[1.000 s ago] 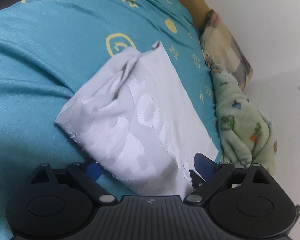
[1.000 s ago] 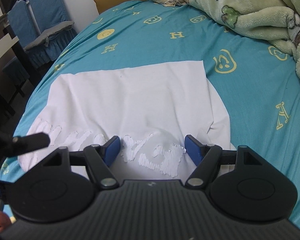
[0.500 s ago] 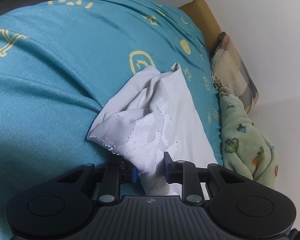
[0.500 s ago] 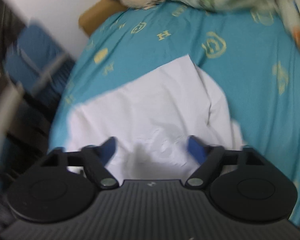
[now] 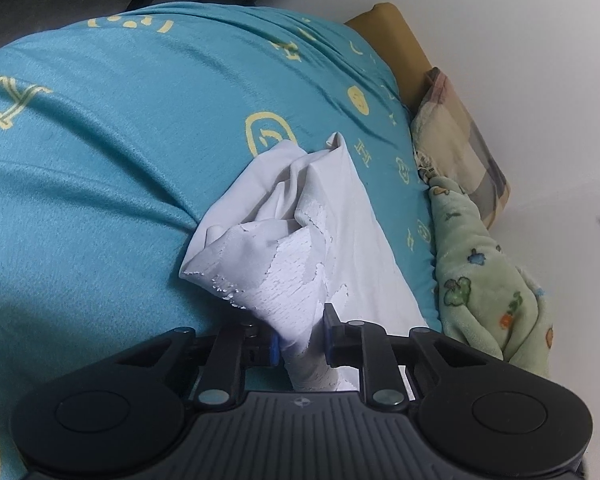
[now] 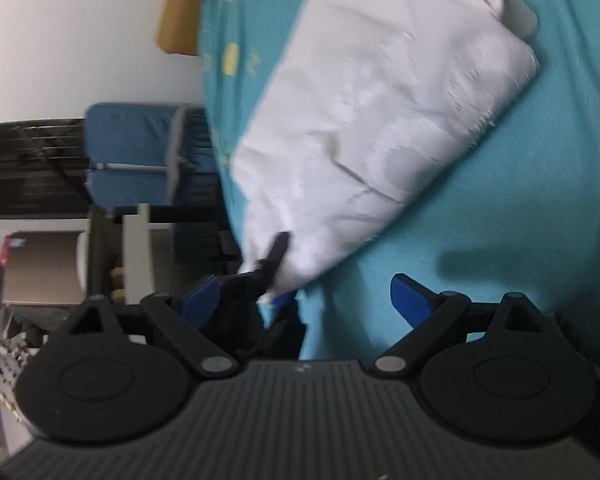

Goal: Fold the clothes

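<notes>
- The left claw (image 5: 300, 344) is closing, pinching a bunched corner of the soft white shirt (image 5: 320, 240)
- The right claw (image 6: 300, 292) is opening wide over the smooth teal bed cover (image 6: 520, 200), holding nothing

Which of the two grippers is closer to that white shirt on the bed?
Left. The left gripper has its fingers pinching a bunched corner of the white shirt. The right gripper hangs apart, opening, only blue bedspread between its fingers.

- We see a white shirt (image 5: 324, 240) with a textured white print lying on teal bedding, partly folded, its near corner bunched and raised.
</notes>
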`<move>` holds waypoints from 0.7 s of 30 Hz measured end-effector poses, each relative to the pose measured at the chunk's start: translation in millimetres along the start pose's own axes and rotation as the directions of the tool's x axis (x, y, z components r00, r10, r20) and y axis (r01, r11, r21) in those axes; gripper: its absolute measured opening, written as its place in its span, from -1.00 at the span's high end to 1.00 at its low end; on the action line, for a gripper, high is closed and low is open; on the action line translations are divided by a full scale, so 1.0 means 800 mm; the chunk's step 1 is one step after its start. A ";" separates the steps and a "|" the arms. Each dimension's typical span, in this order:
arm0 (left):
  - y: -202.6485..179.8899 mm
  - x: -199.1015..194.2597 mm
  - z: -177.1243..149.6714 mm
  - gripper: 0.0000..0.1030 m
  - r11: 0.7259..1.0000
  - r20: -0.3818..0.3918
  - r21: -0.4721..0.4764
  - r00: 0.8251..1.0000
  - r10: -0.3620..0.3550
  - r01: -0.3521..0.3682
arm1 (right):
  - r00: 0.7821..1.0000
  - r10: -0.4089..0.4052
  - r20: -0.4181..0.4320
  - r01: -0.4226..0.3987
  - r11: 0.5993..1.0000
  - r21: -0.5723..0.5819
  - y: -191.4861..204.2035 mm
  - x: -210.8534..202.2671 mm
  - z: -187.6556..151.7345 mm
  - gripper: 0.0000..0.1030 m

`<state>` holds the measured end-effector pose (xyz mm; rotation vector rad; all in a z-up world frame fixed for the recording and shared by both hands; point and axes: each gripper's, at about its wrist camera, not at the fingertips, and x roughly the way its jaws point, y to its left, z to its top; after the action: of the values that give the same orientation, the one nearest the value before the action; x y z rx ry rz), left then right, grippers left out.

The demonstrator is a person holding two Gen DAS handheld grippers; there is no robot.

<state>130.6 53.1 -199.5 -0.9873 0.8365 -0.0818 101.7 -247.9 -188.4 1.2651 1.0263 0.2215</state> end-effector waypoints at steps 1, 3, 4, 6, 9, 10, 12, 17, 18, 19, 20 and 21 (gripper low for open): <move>0.000 -0.001 0.000 0.60 1.000 0.001 -0.001 1.000 -0.002 0.002 | 1.000 -0.001 0.012 0.001 1.000 0.032 -0.005 0.006 0.005 -0.84; 0.001 -0.002 0.000 0.60 1.000 0.003 -0.005 1.000 -0.004 0.004 | 0.999 0.023 0.028 -0.025 0.996 0.088 -0.012 0.016 0.014 -0.84; 0.002 -0.003 0.001 0.60 1.000 0.003 -0.009 1.000 -0.006 0.006 | 0.999 0.039 0.035 -0.043 0.994 0.105 -0.014 0.019 0.020 -0.83; 0.004 -0.004 0.001 0.61 1.000 0.004 -0.018 1.000 -0.011 0.011 | 0.997 0.053 0.059 -0.060 0.990 0.128 -0.016 0.023 0.029 -0.81; 0.006 -0.005 0.003 0.63 0.999 0.007 -0.031 1.000 -0.021 0.021 | 0.990 0.009 0.143 -0.031 0.988 0.153 -0.023 0.014 0.037 -0.81; 0.007 -0.005 0.003 0.64 0.999 0.007 -0.038 1.000 -0.024 0.025 | 0.984 -0.010 0.179 -0.021 0.985 0.169 -0.029 0.009 0.040 -0.74; 0.009 -0.004 0.004 0.65 0.998 0.006 -0.051 1.000 -0.029 0.029 | 0.969 -0.035 0.243 -0.020 0.975 0.220 -0.043 -0.001 0.047 -0.43; 0.012 -0.005 0.007 0.66 0.997 0.002 -0.066 0.999 -0.050 0.050 | 0.949 -0.052 0.311 -0.033 0.964 0.263 -0.052 -0.012 0.059 0.11; 0.012 -0.006 0.008 0.67 0.996 -0.001 -0.070 0.999 -0.054 0.054 | 0.947 -0.061 0.316 -0.020 0.969 0.246 -0.048 -0.012 0.059 0.19; 0.012 -0.007 0.009 0.67 0.995 -0.005 -0.074 0.998 -0.060 0.060 | 0.945 -0.061 0.323 -0.014 0.974 0.224 -0.044 -0.013 0.058 0.35; 0.011 -0.010 0.010 0.68 0.995 -0.008 -0.080 0.998 -0.068 0.067 | 0.942 -0.057 0.330 -0.012 0.979 0.202 -0.039 -0.016 0.057 0.46; 0.011 -0.013 0.011 0.68 0.993 -0.011 -0.087 0.997 -0.077 0.075 | 0.940 -0.049 0.337 -0.013 0.984 0.179 -0.035 -0.021 0.055 0.49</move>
<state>126.5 68.9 -197.3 -1.1016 0.8207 -0.1185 114.0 -298.4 -206.3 1.3971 0.7695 -0.1064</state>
